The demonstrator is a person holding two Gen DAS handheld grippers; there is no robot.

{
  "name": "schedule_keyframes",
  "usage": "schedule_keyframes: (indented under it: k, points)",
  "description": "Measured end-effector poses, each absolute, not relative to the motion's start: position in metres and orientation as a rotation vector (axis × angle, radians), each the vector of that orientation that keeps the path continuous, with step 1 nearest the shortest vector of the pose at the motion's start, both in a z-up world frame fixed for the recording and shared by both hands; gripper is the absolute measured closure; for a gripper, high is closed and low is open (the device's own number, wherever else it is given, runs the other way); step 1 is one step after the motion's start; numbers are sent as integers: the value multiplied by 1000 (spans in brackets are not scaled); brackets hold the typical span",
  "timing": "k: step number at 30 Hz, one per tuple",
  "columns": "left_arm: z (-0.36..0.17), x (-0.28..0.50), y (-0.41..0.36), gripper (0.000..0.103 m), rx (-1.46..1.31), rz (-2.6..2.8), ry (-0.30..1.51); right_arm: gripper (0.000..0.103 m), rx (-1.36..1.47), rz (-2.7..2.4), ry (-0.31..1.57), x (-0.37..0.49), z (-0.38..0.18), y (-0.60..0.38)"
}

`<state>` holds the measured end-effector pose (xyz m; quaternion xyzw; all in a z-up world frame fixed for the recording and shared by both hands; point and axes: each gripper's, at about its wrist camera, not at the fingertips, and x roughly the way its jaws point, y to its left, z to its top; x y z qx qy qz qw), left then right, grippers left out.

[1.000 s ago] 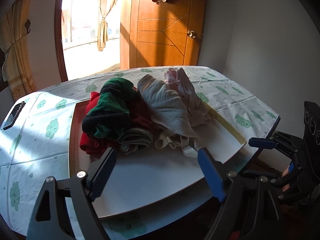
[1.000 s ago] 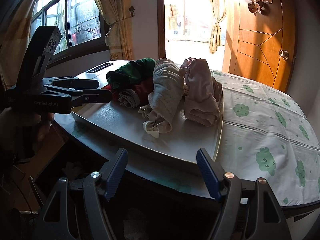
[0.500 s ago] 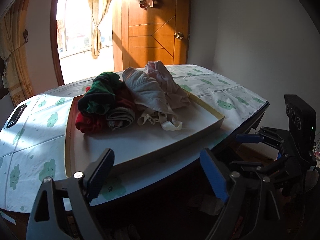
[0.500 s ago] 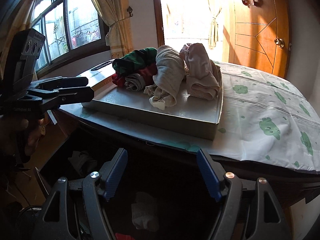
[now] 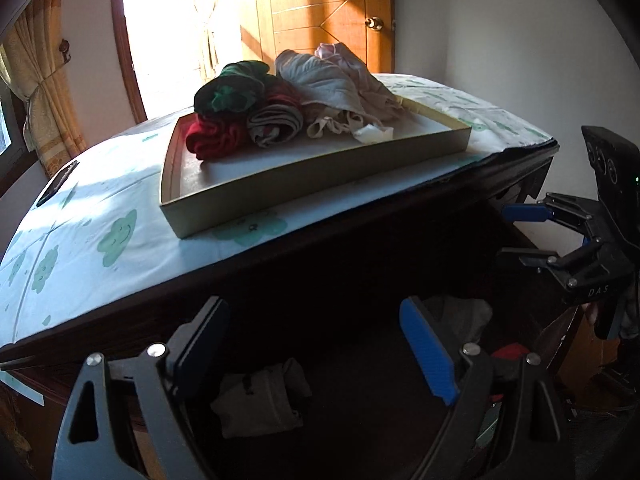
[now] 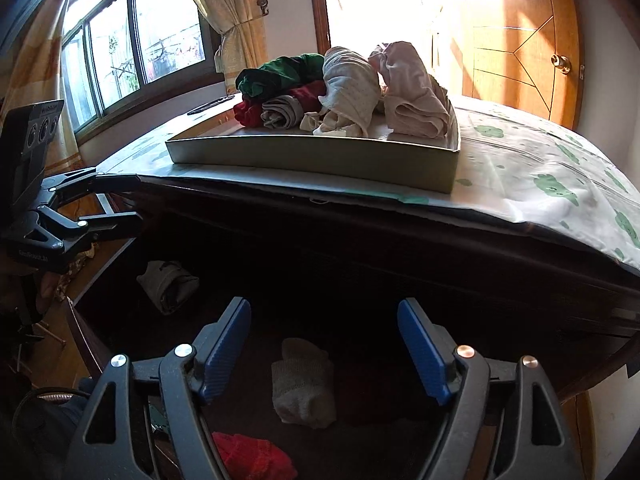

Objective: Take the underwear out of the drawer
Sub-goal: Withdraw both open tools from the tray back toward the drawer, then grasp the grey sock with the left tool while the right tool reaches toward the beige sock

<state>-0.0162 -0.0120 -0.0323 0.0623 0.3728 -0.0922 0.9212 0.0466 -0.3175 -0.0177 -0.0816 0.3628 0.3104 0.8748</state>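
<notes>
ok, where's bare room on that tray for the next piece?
Tray: bare along the near wall, in front of the clothes pile. The far half is crowded with rolled garments. Tablecloth left of the tray is bare up to the dark flat object by the edge.

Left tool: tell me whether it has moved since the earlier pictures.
Yes. The left tool has dropped from over the tray to below the table edge, over the dark open drawer.

Two grippers: left gripper (image 5: pixel 312 354), right gripper (image 6: pixel 324 346). One tray (image 5: pixel 280 178) on the table, about six rolled garments (image 5: pixel 280 96) piled at its far end. One open drawer (image 6: pixel 120 256): three loose pieces – grey-green (image 6: pixel 168 284), pale grey (image 6: pixel 304 388), red (image 6: pixel 252 458)
</notes>
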Motion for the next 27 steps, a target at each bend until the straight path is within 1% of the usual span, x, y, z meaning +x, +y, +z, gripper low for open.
schedule_keyframes:
  k: [7, 14, 27]
  points:
    - [-60, -15, -11, 14, 171, -155, 849, 24, -208, 671, 763, 44, -29, -303]
    - [-75, -9, -7, 14, 221, -137, 914, 24, -253, 684, 795, 47, -36, -295]
    - [-96, 3, -17, 14, 340, -164, 1012, 24, -274, 735, 944, 60, -51, -285]
